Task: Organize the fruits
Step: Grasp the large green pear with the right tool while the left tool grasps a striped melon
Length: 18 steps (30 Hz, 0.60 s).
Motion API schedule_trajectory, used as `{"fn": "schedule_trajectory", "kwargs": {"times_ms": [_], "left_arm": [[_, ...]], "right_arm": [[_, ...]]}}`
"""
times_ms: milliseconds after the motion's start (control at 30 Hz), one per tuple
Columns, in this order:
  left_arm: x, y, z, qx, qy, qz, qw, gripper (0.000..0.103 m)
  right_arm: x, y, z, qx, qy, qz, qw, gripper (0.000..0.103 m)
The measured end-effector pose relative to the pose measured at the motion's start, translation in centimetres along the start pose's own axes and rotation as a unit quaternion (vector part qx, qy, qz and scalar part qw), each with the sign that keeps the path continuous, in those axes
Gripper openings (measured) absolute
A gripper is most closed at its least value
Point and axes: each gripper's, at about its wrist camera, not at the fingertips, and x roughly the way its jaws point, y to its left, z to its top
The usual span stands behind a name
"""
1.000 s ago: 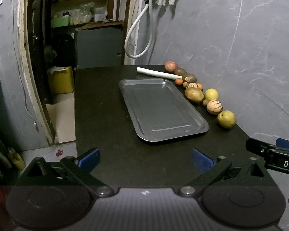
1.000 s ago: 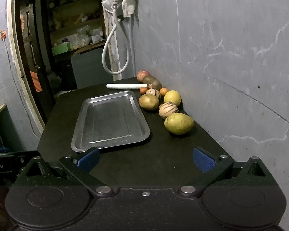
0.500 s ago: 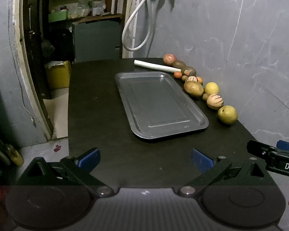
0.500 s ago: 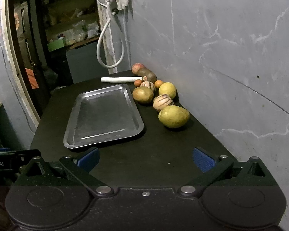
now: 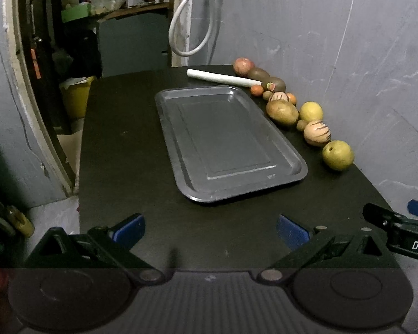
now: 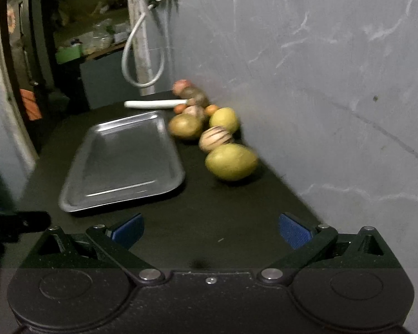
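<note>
Beside tray — fruits, white tube.

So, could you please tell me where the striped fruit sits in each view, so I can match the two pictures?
Left wrist view: the striped fruit lies right of centre, along the wall, beyond the yellow-green fruit.
Right wrist view: centre, slightly blurred, just behind that fruit.
Shared landmark: the metal tray.

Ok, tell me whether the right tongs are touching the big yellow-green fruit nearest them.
Apart. The right wrist view shows bare black table between the open right tongs and the yellow-green fruit.
</note>
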Motion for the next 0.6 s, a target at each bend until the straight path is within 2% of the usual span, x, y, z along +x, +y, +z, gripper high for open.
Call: {"fn": "schedule_trajectory", "kwargs": {"times_ms": [233, 400, 600], "left_arm": [[3.7, -1.5, 4.6, 0.013, 0.005, -0.016, 0.9998, 0.102], [7.3, -4.4, 8.8, 0.03, 0.007, -0.066, 0.9973, 0.102], [12.4, -9.4, 12.6, 0.038, 0.046, -0.134, 0.9891, 0.102]], "right_arm": [[3.8, -1.2, 0.4, 0.019, -0.005, -0.025, 0.999, 0.102], [6.9, -2.0, 1.2, 0.043, -0.002, -0.033, 0.999, 0.102], [10.0, -2.6, 1.9, 0.054, 0.007, -0.028, 0.998, 0.102]]}}
